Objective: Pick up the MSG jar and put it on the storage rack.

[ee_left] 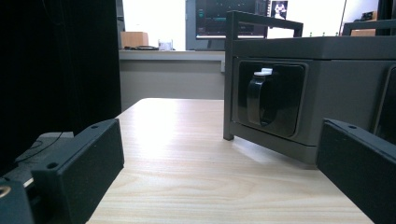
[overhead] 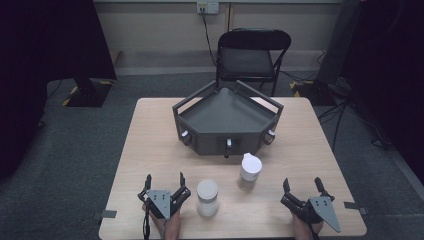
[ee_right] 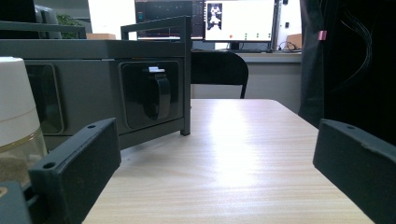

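Observation:
A dark grey angular tray [overhead: 227,120] with rails and small handles on its front faces stands at the far middle of the wooden table [overhead: 150,150]. Two white-lidded jars stand before it: one [overhead: 207,198] near the front edge, the other [overhead: 249,171] closer to the tray. My left gripper [overhead: 164,182] rests open at the front left, nothing between its jaws, left of the nearer jar. My right gripper [overhead: 302,184] rests open at the front right, also empty. In the right gripper view a white-capped jar [ee_right: 16,121] stands at the left, the tray [ee_right: 93,88] behind it.
A black folding chair [overhead: 251,57] stands beyond the table's far edge. Dark curtains hang at both sides. In the left gripper view the tray's corner [ee_left: 308,93] with a black handle [ee_left: 259,100] is ahead on the right, bare tabletop to its left.

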{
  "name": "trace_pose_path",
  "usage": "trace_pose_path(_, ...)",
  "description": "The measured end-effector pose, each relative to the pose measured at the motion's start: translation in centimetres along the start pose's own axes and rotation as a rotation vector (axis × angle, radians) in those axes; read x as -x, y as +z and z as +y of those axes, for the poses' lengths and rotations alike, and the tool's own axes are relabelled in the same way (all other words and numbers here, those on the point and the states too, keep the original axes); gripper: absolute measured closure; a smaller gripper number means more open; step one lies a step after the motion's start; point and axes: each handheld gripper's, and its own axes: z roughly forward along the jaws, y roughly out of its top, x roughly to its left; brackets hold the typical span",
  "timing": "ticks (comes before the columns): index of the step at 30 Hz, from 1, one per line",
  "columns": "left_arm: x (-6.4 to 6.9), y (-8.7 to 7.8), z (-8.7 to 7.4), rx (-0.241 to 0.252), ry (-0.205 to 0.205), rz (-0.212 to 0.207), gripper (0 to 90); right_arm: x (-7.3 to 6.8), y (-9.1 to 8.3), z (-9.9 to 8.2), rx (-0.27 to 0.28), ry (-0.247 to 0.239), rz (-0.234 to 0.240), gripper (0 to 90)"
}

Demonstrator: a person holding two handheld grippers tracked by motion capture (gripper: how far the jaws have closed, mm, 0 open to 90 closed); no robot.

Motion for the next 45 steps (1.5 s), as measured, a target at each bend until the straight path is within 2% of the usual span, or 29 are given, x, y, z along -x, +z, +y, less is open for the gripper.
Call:
trace_pose_path(15, 0.3, 0.0, 0.0, 0.001, 0.000, 0.014, 0.0, 0.0, 0.0, 0.0, 0.001, 0.001, -0.003, 0.0)
trace_pose_path(25, 0.1, 0.0, 0.0, -0.001, -0.002, 0.004, 0.0, -0.1, 0.0, 0.0, 0.001, 0.000, -0.006, 0.0)
trace_pose_path(31, -0.4, -0.1, 0.9, -0.021, -0.041, -0.012, 0.0, -0.1, 0.0, 0.0, 0.000, 0.000, -0.009, 0.0)
trace_pose_path(37, -1.2, -1.3, 3.3, 0.021, -0.093, -0.063, 0.0, -0.1, 0.0, 0.0, 0.001, 0.000, -0.009, 0.0)
trace_pose_path(40, -1.4, -2.0, 4.7, 0.039, -0.091, -0.096, 0.0, -0.1, 0.0, 0.0, 0.001, 0.000, -0.009, 0.0)
trace_pose_path(45, -1.4, -2.7, 6.6, 0.033, -0.073, -0.167, 0.0, -0.2, 0.0, 0.0, 0.001, 0.000, -0.010, 0.0)
